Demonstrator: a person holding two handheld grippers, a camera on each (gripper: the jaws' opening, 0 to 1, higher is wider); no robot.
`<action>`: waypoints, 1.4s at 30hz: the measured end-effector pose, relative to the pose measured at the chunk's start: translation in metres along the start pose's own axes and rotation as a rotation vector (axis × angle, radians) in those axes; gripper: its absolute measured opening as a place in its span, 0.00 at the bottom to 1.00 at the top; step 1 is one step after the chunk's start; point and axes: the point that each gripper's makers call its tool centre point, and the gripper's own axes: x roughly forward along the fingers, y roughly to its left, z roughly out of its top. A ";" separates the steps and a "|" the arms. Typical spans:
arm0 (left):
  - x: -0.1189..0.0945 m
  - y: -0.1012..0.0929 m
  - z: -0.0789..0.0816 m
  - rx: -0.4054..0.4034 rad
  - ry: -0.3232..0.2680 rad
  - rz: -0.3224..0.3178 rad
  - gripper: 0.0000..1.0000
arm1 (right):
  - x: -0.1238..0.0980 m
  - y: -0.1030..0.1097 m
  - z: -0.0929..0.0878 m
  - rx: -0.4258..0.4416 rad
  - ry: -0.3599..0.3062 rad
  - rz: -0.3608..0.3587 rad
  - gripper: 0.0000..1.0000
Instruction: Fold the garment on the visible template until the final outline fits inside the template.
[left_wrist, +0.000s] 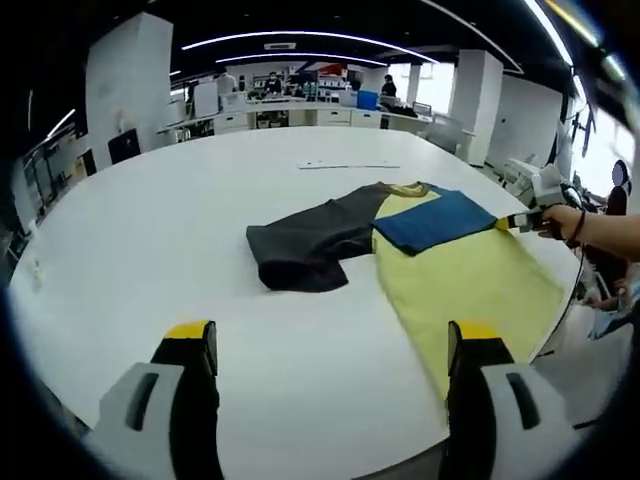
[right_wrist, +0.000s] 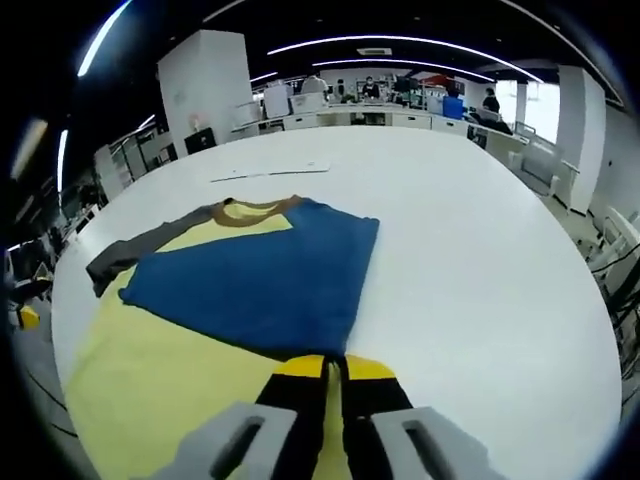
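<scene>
Garment (right_wrist: 260, 285) lies on the yellow template (right_wrist: 150, 390); my right gripper (right_wrist: 335, 368) seems clamped on its blue edge at 6 o'clock, left gripper (left_wrist: 335, 345) jaws apart above the bench (left_wrist: 150, 250).

An open-plan office: rows of desks (left_wrist: 300, 112), white pillars (right_wrist: 205, 85), ceiling strip lights (left_wrist: 300, 38).
</scene>
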 end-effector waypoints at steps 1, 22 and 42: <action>0.001 0.003 0.001 -0.005 -0.002 0.006 0.88 | 0.000 -0.001 0.000 0.002 0.000 -0.002 0.04; 0.040 0.061 0.024 -0.036 -0.071 0.119 0.58 | -0.036 0.038 0.028 -0.049 -0.080 0.176 0.88; 0.087 0.080 0.017 0.008 -0.088 0.144 0.33 | -0.116 0.076 0.040 -0.132 -0.180 0.330 1.00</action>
